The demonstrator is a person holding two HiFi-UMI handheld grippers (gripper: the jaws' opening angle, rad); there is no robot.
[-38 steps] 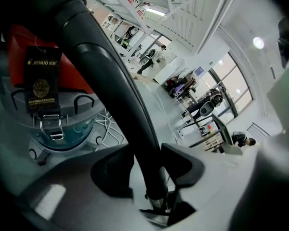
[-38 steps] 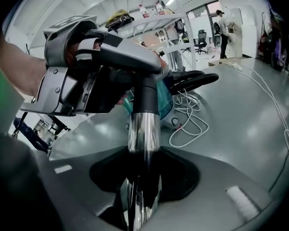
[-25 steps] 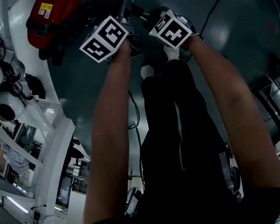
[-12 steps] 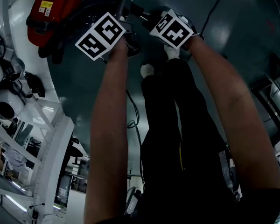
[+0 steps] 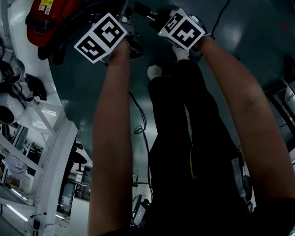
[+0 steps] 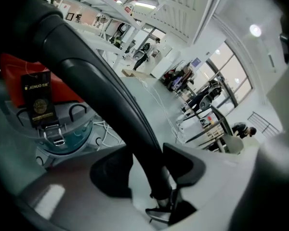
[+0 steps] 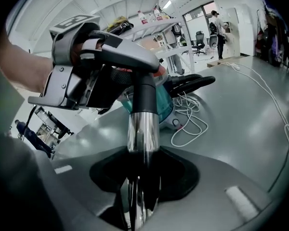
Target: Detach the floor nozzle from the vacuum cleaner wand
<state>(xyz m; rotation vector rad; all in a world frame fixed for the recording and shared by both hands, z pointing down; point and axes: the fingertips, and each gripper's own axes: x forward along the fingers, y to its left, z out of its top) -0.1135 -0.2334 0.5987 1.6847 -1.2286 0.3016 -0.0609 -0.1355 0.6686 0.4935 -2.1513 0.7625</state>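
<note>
Gripping the wand (image 7: 143, 131) along its length, the right gripper (image 7: 143, 186) sat just below the left gripper (image 6: 149, 177), whose fingers were closed on the handle (image 6: 96, 81); the floor nozzle lay out of view.

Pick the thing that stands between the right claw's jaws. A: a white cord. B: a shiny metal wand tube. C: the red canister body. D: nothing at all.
B: in the right gripper view the right claw is closed on the shiny metal wand tube, which runs straight up between its pads.
</note>
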